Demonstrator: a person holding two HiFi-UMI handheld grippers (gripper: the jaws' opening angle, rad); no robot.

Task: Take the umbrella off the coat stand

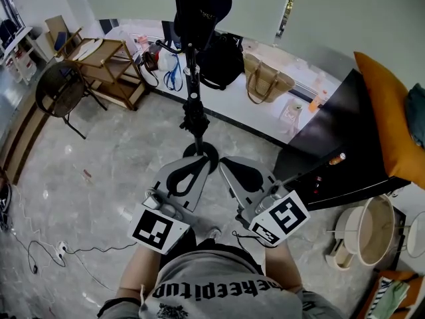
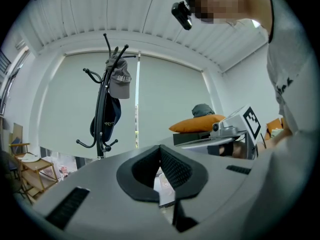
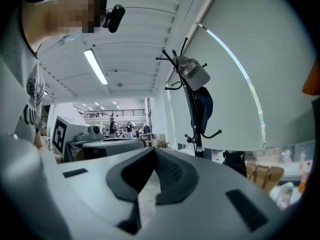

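The black coat stand [image 1: 193, 98] rises straight ahead of me, its base [image 1: 200, 155] just beyond my fingertips. A grey cap [image 2: 120, 82] and a dark blue item [image 2: 111, 117] hang on the coat stand [image 2: 102, 129]; a long dark shape lies along the pole, and I cannot tell whether it is the umbrella. The right gripper view shows the coat stand [image 3: 193, 119] and grey cap [image 3: 194, 73] too. My left gripper [image 1: 202, 164] [image 2: 160, 149] and right gripper [image 1: 224, 164] [image 3: 154, 151] are held level side by side, both shut and empty, short of the stand.
A black bag [image 1: 223, 60] and a straw bag [image 1: 266, 78] sit on the low ledge behind the stand. A wooden rack [image 1: 106, 62] and black chair [image 1: 63, 88] are at left. A black table [image 1: 345, 168] with an orange cushion [image 1: 388, 118] is at right. Cables [image 1: 40, 251] trail on the floor.
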